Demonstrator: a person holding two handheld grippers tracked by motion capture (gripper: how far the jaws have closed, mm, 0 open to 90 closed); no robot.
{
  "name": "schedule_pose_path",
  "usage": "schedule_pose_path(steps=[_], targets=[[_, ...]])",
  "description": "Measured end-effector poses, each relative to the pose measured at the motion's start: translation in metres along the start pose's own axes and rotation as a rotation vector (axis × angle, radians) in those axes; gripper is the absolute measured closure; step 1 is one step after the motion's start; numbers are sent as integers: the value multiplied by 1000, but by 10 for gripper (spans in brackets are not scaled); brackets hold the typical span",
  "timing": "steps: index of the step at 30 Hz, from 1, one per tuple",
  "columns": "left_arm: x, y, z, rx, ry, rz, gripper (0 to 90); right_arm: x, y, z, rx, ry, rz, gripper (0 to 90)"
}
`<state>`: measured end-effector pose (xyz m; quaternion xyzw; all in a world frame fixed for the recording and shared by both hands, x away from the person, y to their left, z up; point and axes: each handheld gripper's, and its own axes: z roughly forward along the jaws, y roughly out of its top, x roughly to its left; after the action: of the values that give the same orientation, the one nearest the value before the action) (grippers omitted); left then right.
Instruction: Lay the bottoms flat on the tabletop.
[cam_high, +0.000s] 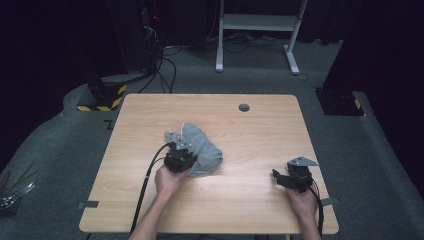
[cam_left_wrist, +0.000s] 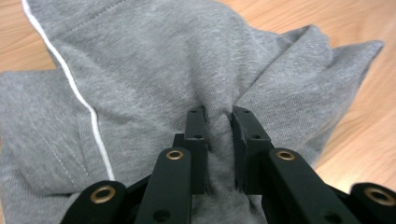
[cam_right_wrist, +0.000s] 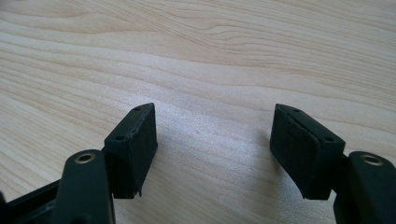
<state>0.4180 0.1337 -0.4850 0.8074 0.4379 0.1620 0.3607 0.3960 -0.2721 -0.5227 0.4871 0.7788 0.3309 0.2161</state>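
**Pinching a fold of the grey garment**

Gripping a ridge of soft cloth, the left gripper (cam_left_wrist: 219, 116) has its two black jaws clenched on the crumpled grey jersey garment with a thin white piping line (cam_left_wrist: 154, 70). A pleat of the fabric rises between the pads, and creases fan out from them, so the cloth is truly caught, not just touched. The rest of the garment spreads ahead of the jaws and to both sides of them, lying bunched on the pale wood-grain table (cam_high: 250, 200).

The right gripper (cam_right_wrist: 215, 140) rests well apart from the garment, its jaws released and standing wide, with nothing but bare table between and ahead of them.

By my reading, the step in hand is the first grasp of a spreading or folding job: one point of the cloth is secured, the other not yet. The next move likely calls for the left jaws to keep their pinch while drawing the cloth, and for the right jaws to travel over to the garment and find a free edge or corner to take, so the bunched fabric can be pulled flat between the two.
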Motion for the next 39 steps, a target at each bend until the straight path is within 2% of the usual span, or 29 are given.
schedule_pose_path(steps=[4, 7, 15, 21, 26, 29, 35, 37, 39], targets=[[-17, 10, 14, -9, -51, 8, 768, 0, 0, 0, 0, 0, -2, 318], [-25, 15, 21, -15, -71, 6, 766, 0, 0, 0, 0, 0, -1, 318], [-42, 22, 29, -21, -84, 21, 763, 0, 0, 0, 0, 0, -1, 318], [-46, 26, 29, -22, -105, 25, 755, 0, 0, 0, 0, 0, -1, 318], [-49, 27, 19, -42, -69, 58, 712, 0, 0, 0, 0, 1, -2, 318], [-53, 28, 12, -44, -60, 73, 635, 0, 0, 0, 0, 1, -1, 319], [-62, 25, 8, 0, -30, 140, 451, 0, 0, 0, 0, 1, -2, 318], [-67, 22, 14, 35, 4, 173, 431, 0, 0, 0, 0, 1, -2, 319], [-68, 22, 15, 39, 10, 176, 432, 0, 0, 0, 0, 1, -2, 319]])
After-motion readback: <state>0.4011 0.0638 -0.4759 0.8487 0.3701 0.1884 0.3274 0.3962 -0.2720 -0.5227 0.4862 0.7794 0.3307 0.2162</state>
